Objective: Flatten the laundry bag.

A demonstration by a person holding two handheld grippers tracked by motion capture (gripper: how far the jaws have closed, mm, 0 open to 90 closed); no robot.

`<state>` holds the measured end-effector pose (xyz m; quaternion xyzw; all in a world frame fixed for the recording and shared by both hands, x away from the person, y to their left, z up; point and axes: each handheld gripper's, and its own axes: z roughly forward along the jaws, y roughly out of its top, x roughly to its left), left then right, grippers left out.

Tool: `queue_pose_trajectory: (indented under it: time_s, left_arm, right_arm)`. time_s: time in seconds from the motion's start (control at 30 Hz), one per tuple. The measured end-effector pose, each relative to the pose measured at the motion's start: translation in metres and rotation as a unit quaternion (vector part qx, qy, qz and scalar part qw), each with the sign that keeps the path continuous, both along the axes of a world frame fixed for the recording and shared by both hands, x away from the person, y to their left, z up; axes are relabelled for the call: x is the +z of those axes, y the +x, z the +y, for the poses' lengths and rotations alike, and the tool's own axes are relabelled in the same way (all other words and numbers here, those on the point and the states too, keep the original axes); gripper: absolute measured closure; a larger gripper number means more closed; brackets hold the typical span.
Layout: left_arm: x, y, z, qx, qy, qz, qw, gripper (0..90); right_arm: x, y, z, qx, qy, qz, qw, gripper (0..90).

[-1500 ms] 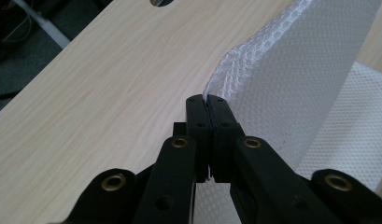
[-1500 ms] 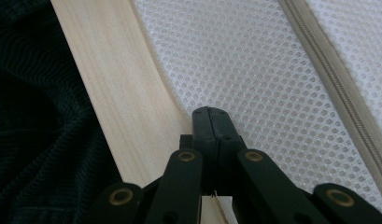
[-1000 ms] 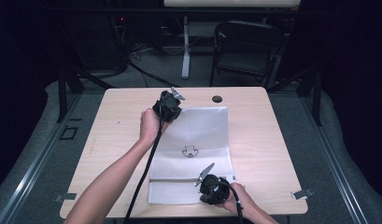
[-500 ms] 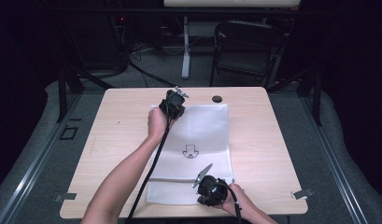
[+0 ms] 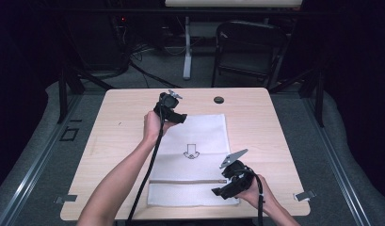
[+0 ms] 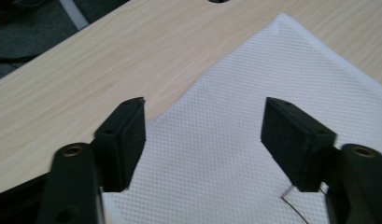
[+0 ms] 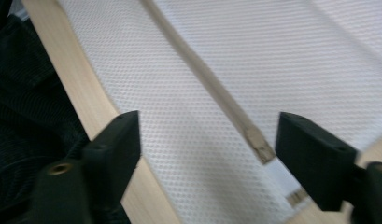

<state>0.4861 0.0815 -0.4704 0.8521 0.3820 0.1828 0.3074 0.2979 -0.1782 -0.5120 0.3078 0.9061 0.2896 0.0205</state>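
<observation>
Both grippers had just let go of the white mesh bag [image 5: 192, 160] and lifted; it lay flat at frame centre. Left gripper [image 5: 173, 115] and right gripper [image 5: 223, 186] stood wide, empty. Zipper end blurred.

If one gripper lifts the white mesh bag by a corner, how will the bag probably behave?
The white mesh bag lies flat and thin on the table, so it would probably droop rather than stay stiff. Its fine mesh weave suggests it is light. The zipper strip may hang slightly heavier.

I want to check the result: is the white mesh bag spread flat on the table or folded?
Spread flat. The white mesh bag lies in one smooth layer on the table, its zipper straight across.
</observation>
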Motion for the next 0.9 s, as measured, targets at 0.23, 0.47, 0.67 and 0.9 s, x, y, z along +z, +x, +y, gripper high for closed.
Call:
queue_pose_trajectory:
  time_s: [0.23, 0.47, 0.67, 0.9]
  left_arm:
    - [-0.005, -0.029, 0.014, -0.023, -0.031, 0.015, 0.9991, 15.5]
    - [-0.003, -0.068, 0.019, -0.058, -0.039, 0.008, 0.9975, 10.7]
    - [-0.009, -0.092, 0.017, -0.081, -0.046, 0.015, 0.9955, 8.4]
    - [-0.017, -0.105, 0.014, -0.098, -0.046, 0.027, 0.9938, 6.4]
  right_arm:
    - [0.005, 0.001, -0.026, -0.048, 0.008, -0.007, 0.9988, 10.6]
    - [0.007, 0.000, -0.044, -0.070, -0.006, -0.019, 0.9974, 11.2]
    - [0.006, 0.002, -0.051, -0.079, -0.014, -0.022, 0.9966, 13.4]
    - [0.008, 0.003, -0.060, -0.099, -0.011, -0.029, 0.9946, 18.0]
